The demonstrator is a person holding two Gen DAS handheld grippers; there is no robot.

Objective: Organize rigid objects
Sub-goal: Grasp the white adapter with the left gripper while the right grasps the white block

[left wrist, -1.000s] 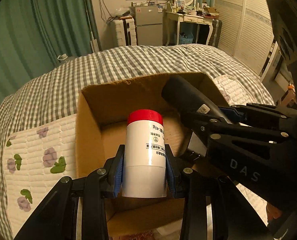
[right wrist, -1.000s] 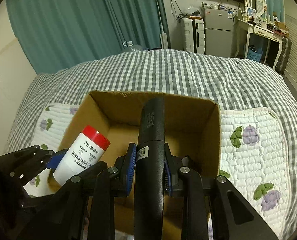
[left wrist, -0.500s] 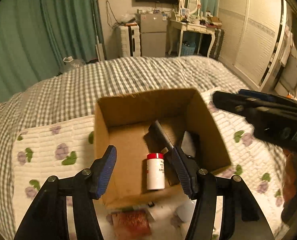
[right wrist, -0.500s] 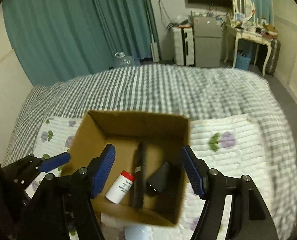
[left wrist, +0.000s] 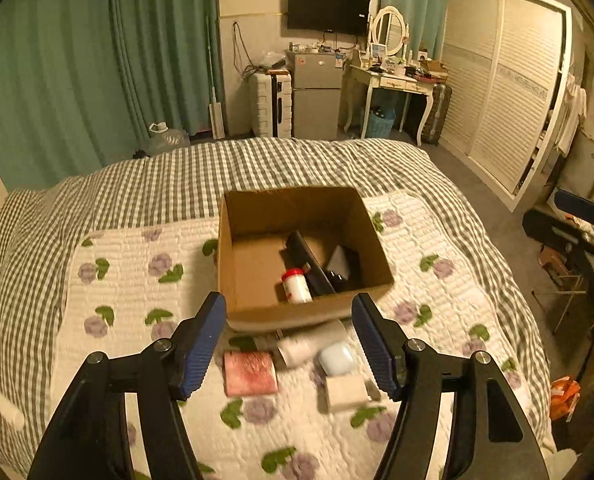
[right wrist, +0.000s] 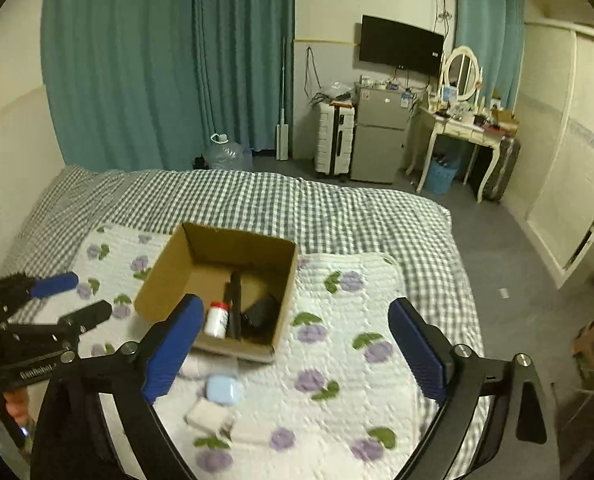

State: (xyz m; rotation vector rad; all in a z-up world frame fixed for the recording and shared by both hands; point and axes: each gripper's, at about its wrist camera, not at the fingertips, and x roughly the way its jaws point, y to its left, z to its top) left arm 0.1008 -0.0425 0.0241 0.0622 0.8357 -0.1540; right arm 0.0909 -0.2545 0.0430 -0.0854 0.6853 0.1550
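An open cardboard box [left wrist: 257,216] [right wrist: 169,268] stands on the flowered quilt. Inside lie a white bottle with a red cap [left wrist: 295,286] [right wrist: 217,320], a long black tube [left wrist: 307,258] [right wrist: 235,304] and a black device [left wrist: 343,266] [right wrist: 259,314]. My left gripper [left wrist: 291,344] is open and empty, held high and back from the box's near side. My right gripper [right wrist: 295,350] is open and empty, above the quilt in front of the box. On the quilt in front of the box lie a pink pad [left wrist: 250,373], a white bottle [left wrist: 305,344], a light blue case [left wrist: 337,357] [right wrist: 221,390] and a white block [left wrist: 346,392] [right wrist: 208,416].
The bed has a grey checked cover [left wrist: 169,176] and a white flowered quilt [right wrist: 349,320]. Its right edge drops to the floor [right wrist: 509,264]. The left gripper shows at the left edge of the right wrist view [right wrist: 53,300]. Curtains, a fridge and a dressing table stand far behind.
Both grippers let go: the bottle and the black tube now lie in the box. Both grippers opened wide and pulled up and back, so the whole box and the loose items in front show.
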